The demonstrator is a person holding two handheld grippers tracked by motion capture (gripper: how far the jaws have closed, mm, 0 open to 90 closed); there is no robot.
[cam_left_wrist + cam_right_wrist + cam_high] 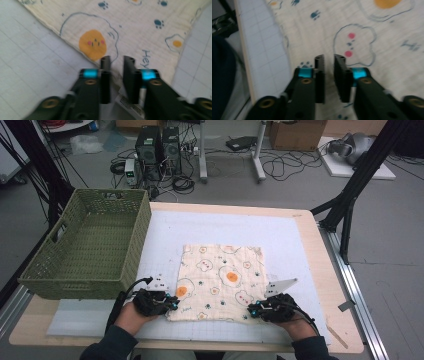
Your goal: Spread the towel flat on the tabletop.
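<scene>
A cream cloth [220, 280] printed with fried eggs and paw marks lies flat on the white gridded mat [285, 237]. My left gripper [172, 303] sits at the cloth's near left corner, my right gripper [253, 310] at its near right corner. In the left gripper view the jaws [116, 61] stand a narrow gap apart over the cloth's hem [137, 27], with a sewn care label [130, 105] below them. The right gripper's jaws [328, 60] are also slightly apart above the cloth [317, 35], near its edge. Nothing looks pinched in either.
A green woven basket [75, 287], with nothing in it, stands on the table's left side. The wooden table edge [330, 270] runs along the right. Beyond the table are computers, cables and a black tripod leg [350, 200] on the floor.
</scene>
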